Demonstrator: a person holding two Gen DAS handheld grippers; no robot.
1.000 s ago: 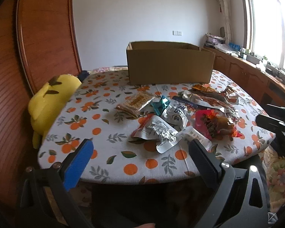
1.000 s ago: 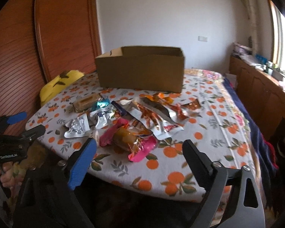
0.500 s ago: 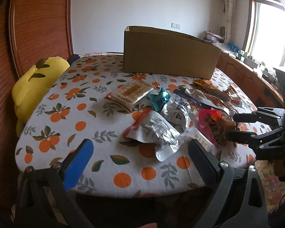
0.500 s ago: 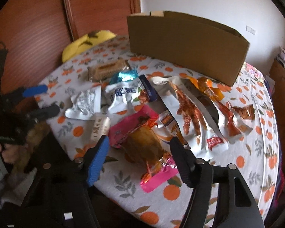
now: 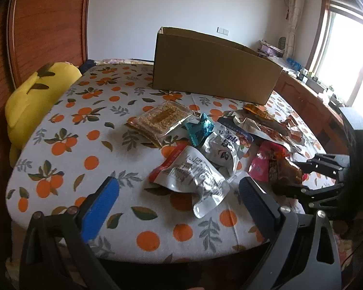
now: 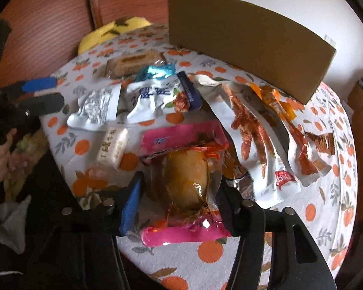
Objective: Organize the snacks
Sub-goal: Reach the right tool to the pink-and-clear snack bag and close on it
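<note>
Orange-print cloth is covering the tabletop, with a cardboard box sitting beyond the snacks. Right tool is straddling the pink-edged snack packet, fingers either side, apparently not yet clamping. Left tool is hovering spread wide, a silver pouch lying just ahead between its fingers.
</note>
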